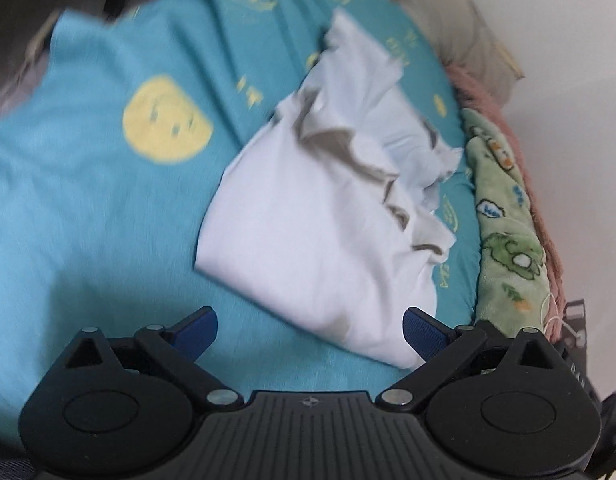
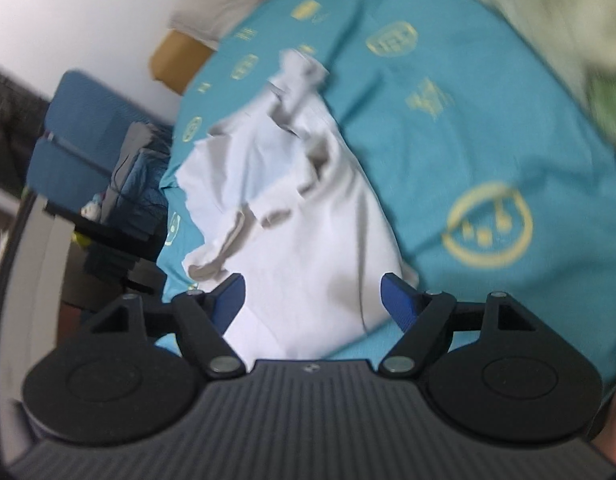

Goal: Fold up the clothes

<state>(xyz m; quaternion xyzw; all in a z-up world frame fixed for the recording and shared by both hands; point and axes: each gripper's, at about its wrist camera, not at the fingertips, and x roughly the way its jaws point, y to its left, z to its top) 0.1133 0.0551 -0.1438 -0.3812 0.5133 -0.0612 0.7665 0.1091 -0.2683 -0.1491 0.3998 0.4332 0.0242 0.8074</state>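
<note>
A white garment [image 1: 320,232] lies crumpled on a bed covered by a teal sheet [image 1: 88,208] printed with yellow round emblems and characters. In the left wrist view the cloth spreads from just ahead of the fingers up toward the far side of the bed: its near part is a fairly smooth, flat panel with a rounded edge, while the far part is bunched into ridges and deep grey-shadowed creases, with ragged-looking corners sticking out. The left hand-held gripper [image 1: 310,330] has its jaws spread wide and nothing between them; its right blue pad sits over the garment's near edge, though contact cannot be told. Along the bed's side lies a green cartoon-print blanket [image 1: 504,232], with a pinkish fuzzy fabric [image 1: 480,92] next to it. In the right wrist view, which is motion-blurred, the right hand-held gripper [image 2: 312,300] is likewise wide open and empty, and the white garment [image 2: 308,220] runs away from between its fingers, smoother near and wrinkled farther off.
</note>
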